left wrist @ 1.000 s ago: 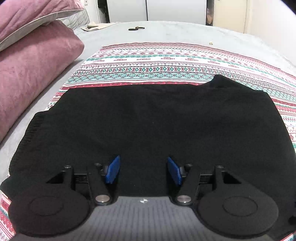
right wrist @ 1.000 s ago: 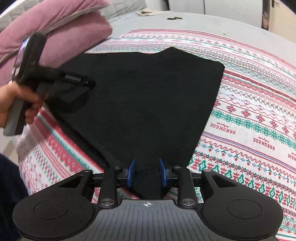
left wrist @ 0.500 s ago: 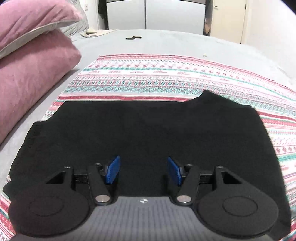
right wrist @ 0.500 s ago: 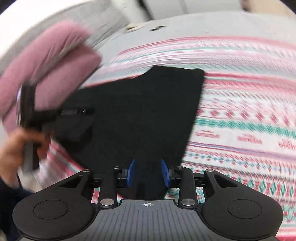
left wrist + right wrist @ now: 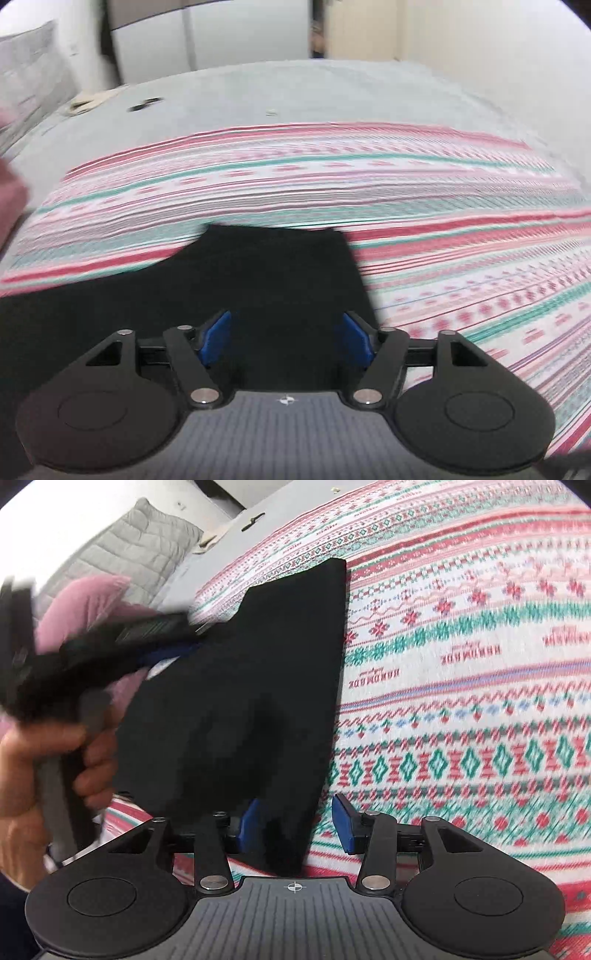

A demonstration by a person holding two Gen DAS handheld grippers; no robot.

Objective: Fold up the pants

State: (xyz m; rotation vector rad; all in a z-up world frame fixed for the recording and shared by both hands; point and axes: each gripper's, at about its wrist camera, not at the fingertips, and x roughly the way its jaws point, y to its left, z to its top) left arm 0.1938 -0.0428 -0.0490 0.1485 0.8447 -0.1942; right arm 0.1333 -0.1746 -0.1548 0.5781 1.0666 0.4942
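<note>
since half a second ago both wrist views have swung, and the right tongs, which then pinched the black fabric, now stand with their blue pads apart.

at the far left of the right wrist view, a bare hand [image 5: 44, 771] grips the grey handle of the left black two-finger gripper [image 5: 166, 653], which is smeared by motion; its blue tips sit at the left edge of the black folded pants [image 5: 258, 686], though the blur hides whether they touch the cloth. in its own view the left black two-finger gripper [image 5: 286, 332] is released, its two blue pads [image 5: 214, 334] wide apart, with the pants [image 5: 258, 295] spreading under and ahead of them and running off to the left.

the pants lie flat on the red, green and white knitted-pattern blanket [image 5: 461, 701], one straight edge running away from the camera. the right black two-finger gripper [image 5: 295, 825] is released too: the near corner of the pants lies against the left pad and partly fills the gap, while the right pad stands clear over the blanket.

counted: one pair of pants, one blanket, two tongs, one visible hand. a pink plush pillow [image 5: 85, 609] and a grey quilted pillow [image 5: 140, 542] sit beyond the left tongs, on the grey bedsheet [image 5: 295, 99].
</note>
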